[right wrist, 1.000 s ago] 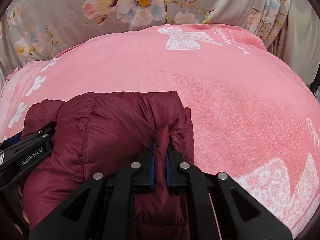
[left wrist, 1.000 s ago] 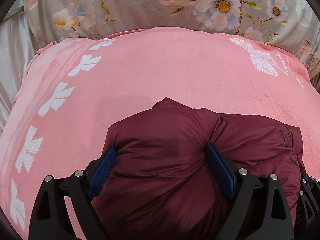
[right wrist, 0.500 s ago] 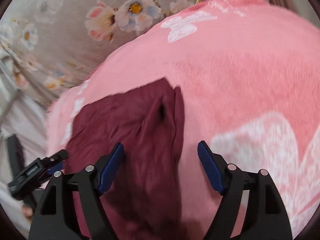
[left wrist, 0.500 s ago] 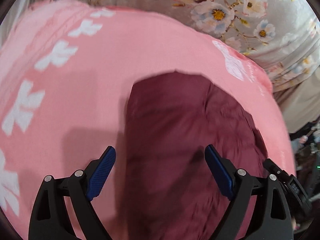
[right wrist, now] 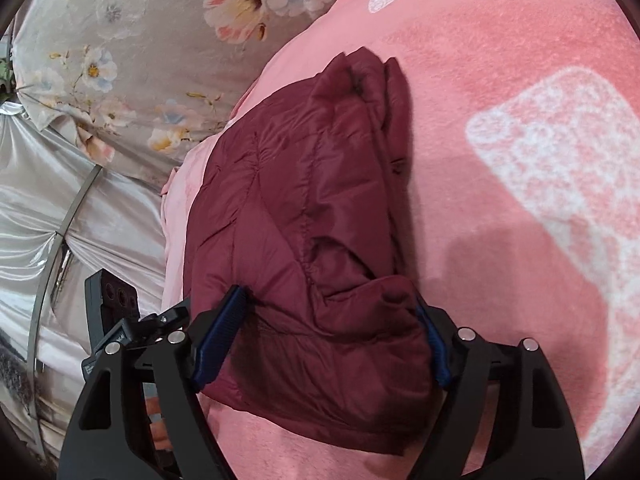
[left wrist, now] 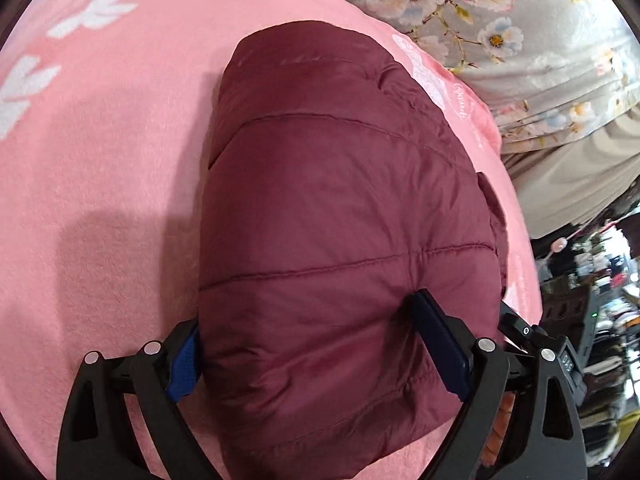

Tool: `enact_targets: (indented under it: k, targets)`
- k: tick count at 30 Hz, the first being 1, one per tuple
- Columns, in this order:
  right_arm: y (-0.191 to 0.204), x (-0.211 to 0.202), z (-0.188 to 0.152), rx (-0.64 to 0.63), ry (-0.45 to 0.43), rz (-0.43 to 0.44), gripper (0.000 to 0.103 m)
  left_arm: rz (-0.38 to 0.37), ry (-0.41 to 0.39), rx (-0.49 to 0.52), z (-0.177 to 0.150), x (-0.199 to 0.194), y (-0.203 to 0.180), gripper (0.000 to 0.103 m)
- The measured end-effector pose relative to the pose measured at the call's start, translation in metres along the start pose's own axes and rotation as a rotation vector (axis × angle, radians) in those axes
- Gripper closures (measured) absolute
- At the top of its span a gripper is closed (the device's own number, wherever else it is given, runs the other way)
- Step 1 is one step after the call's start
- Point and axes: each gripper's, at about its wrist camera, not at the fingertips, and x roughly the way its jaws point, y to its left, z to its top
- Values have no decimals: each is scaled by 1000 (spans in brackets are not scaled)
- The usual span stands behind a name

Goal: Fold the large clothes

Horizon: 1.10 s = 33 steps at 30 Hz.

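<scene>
The maroon puffer jacket is lying folded into a thick bundle on the pink blanket, with flowered grey bedding behind. The left tool is standing spread wide, its blue pads straddling the bundle's near end without pinching it. The right tool is likewise gaping wide around the jacket's near edge, gripping nothing.

I count one maroon jacket, folded into a single bundle, lying on one pink blanket. I hold two grippers, the left and the right, each with two blue-padded fingers spread wide. Behind the blanket I see one floral sheet.
</scene>
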Motion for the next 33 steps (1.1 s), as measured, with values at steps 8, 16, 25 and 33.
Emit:
enact_targets:
  k: [8,16,25,33]
  targets:
    - [64,-17,10,-212,-83,-139,84,13,-108,127,6,-38,-28,64]
    - [151,-42,41,-427,-270,-187,87,61,-301,327,41,-95,-69,70]
    - [230,-30,109,-586,-458,-81,87,149,-571,489,109,-152,-90,71]
    - [247,38,164,-639,-513,-16,87,165,-682,542,175,-144,-50,71]
